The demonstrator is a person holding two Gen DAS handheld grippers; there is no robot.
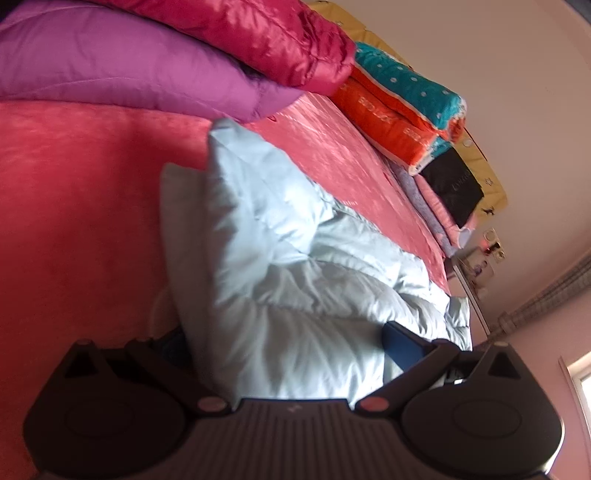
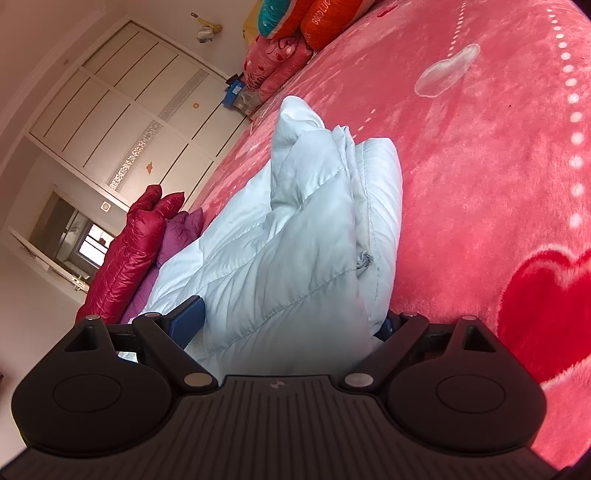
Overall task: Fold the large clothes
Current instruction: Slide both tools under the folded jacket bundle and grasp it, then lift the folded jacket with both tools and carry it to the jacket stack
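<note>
Garment: pale blue quilted puffer jacket [image 1: 280, 266], bunched mid-frame on the pink plush bed [image 1: 74, 221].
Left gripper [image 1: 284, 354]: fingers closed onto a thick wad of the jacket.
Right gripper [image 2: 291, 325]: likewise clamped on jacket fabric.
Done: jacket gathered and partly doubled over.
Left: flatten, square up, then probably join the glossy crimson puffer jacket [image 1: 258, 33] and purple one [image 1: 129, 74], upper left.

A pale blue quilted jacket [image 2: 295, 229] is lying on a pink blanket [image 2: 480, 155] showing red hearts and white dots. At ten o'clock, crimson [image 1: 258, 33] and purple [image 1: 129, 70] jackets are gleaming
</note>
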